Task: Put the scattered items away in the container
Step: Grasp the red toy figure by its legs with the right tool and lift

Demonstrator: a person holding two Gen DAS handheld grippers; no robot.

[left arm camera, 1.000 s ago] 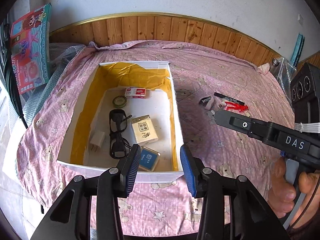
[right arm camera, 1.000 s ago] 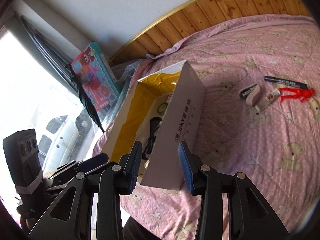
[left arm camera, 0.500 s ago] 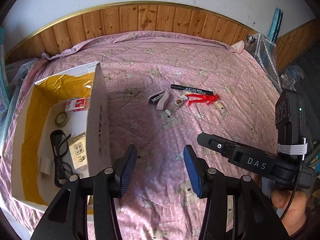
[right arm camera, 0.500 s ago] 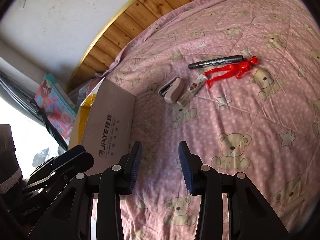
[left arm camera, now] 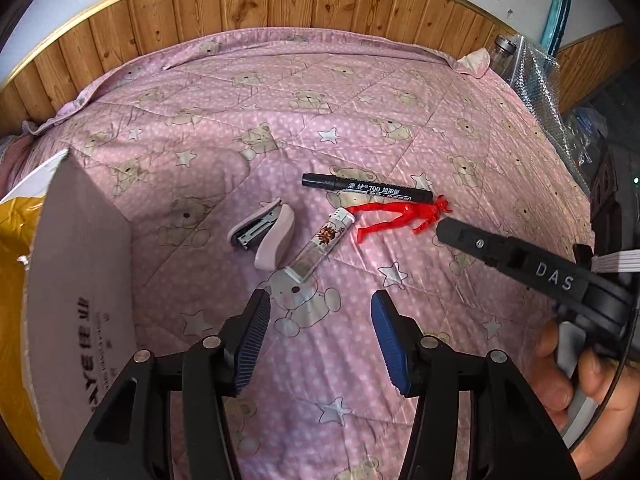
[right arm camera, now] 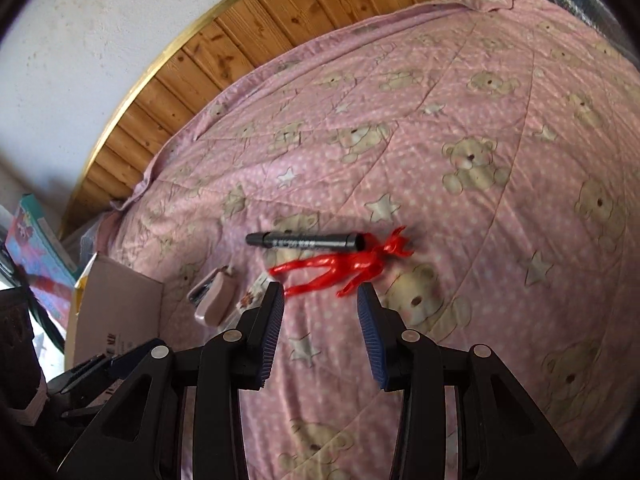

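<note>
Four loose items lie together on the pink bear quilt: a black marker (left arm camera: 366, 188) (right arm camera: 306, 241), a red toy figure (left arm camera: 400, 217) (right arm camera: 344, 270), a clear patterned lighter (left arm camera: 322, 245) and a pink stapler (left arm camera: 266, 236) (right arm camera: 216, 298). The cardboard box (left arm camera: 76, 308) (right arm camera: 116, 312) stands at the left with a yellow lining. My left gripper (left arm camera: 320, 316) is open and empty, just short of the lighter. My right gripper (right arm camera: 320, 312) is open and empty, its fingertips just below the red figure. In the left wrist view the right gripper's body (left arm camera: 532, 268) reaches in from the right, held by a hand (left arm camera: 580, 384).
A wooden headboard (left arm camera: 240, 4) curves behind the bed. A bottle (left arm camera: 506, 50) and bubble wrap (left arm camera: 536, 76) sit at the far right corner. A colourful toy box (right arm camera: 34, 248) leans at the left beyond the cardboard box.
Both grippers have swung away from the box toward the loose items and moved closer to them. The box's inside has slid out of view. Both stay open.
</note>
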